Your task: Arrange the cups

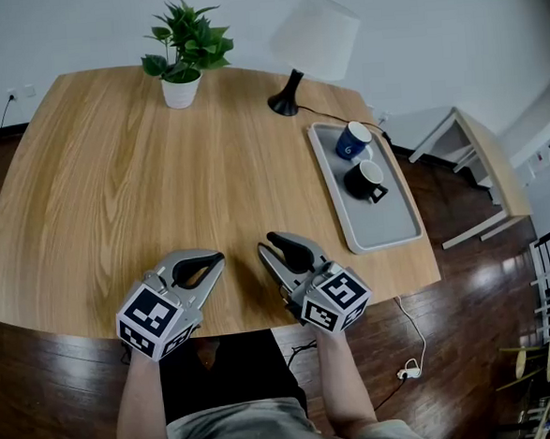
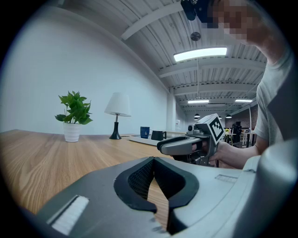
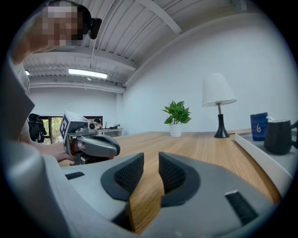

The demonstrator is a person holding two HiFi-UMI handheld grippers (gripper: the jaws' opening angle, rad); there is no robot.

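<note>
Blue cup (image 1: 352, 140), black cup (image 1: 364, 179) on tray (image 1: 389, 226) by lamp (image 1: 316, 38) — left hand-held gripper (image 1: 216, 259), right hand-held gripper (image 1: 267, 247) closed.

Cups (image 1: 353, 141) x2; tray (image 1: 389, 226), lamp (image 1: 315, 38), plant (image 1: 186, 44) x1 ea.

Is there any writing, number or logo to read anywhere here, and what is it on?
Blue cup: a small white mark, perhaps "6", too small to be sure.
Left gripper and right gripper: black-and-white square patterns only, no letters or numbers.
Nothing else carries readable text.
</note>
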